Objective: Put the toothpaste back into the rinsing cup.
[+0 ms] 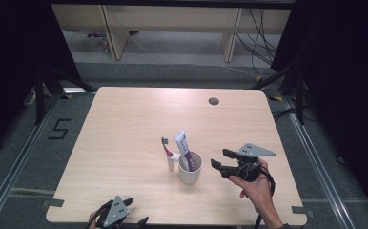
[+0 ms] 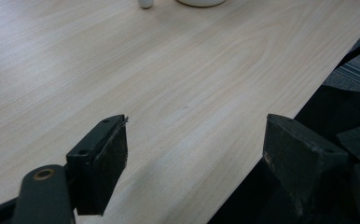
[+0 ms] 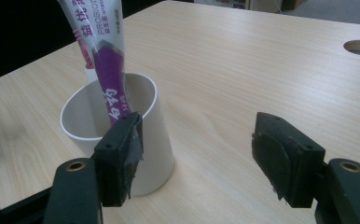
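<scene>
A white cup (image 1: 190, 168) stands on the wooden table (image 1: 125, 124), right of its middle, with a purple-and-white toothpaste tube (image 1: 184, 148) leaning upright inside it. Just left of the cup, a pink toothbrush (image 1: 168, 151) stands on a white base. My right gripper (image 1: 221, 158) hovers just right of the cup, open, pointing at it. In the right gripper view the cup (image 3: 157, 135) and tube (image 3: 106, 70) sit behind the left jaw, with nothing between the jaws of the gripper (image 3: 197, 149). My left gripper (image 1: 135, 211) rests open and empty at the table's near edge (image 2: 194, 154).
A round cable hole (image 1: 213, 101) lies in the tabletop near the far right. Dark floor and rails surround the table, with wooden furniture legs and cables beyond the far edge. The table's near edge (image 2: 262, 154) runs between the left jaws.
</scene>
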Action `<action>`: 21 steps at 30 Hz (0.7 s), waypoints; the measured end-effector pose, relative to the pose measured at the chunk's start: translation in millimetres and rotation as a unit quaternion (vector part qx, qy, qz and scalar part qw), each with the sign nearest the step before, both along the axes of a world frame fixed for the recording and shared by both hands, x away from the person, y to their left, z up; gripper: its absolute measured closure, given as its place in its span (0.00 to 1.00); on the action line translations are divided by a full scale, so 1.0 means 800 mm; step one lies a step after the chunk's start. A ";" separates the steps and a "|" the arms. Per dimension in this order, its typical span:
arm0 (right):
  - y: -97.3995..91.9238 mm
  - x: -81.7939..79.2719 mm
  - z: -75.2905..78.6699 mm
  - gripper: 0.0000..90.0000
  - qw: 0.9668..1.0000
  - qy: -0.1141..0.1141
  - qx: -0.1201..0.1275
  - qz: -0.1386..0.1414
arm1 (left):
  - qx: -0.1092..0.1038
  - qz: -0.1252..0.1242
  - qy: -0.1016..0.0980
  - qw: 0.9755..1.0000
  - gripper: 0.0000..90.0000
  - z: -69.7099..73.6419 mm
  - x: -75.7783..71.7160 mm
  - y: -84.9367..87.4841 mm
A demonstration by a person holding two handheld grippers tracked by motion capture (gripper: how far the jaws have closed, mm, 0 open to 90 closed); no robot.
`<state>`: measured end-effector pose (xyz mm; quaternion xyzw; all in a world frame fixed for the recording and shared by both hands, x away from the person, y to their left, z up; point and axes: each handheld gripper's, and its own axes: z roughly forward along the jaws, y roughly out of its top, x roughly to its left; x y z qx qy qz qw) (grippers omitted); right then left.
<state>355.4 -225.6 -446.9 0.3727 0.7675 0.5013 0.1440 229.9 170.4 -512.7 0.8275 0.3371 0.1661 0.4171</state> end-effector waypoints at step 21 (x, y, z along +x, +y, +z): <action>-0.020 -0.015 -0.021 0.34 1.000 0.027 -0.007 -0.012 | 0.013 0.009 0.000 1.000 0.24 0.000 0.003 0.003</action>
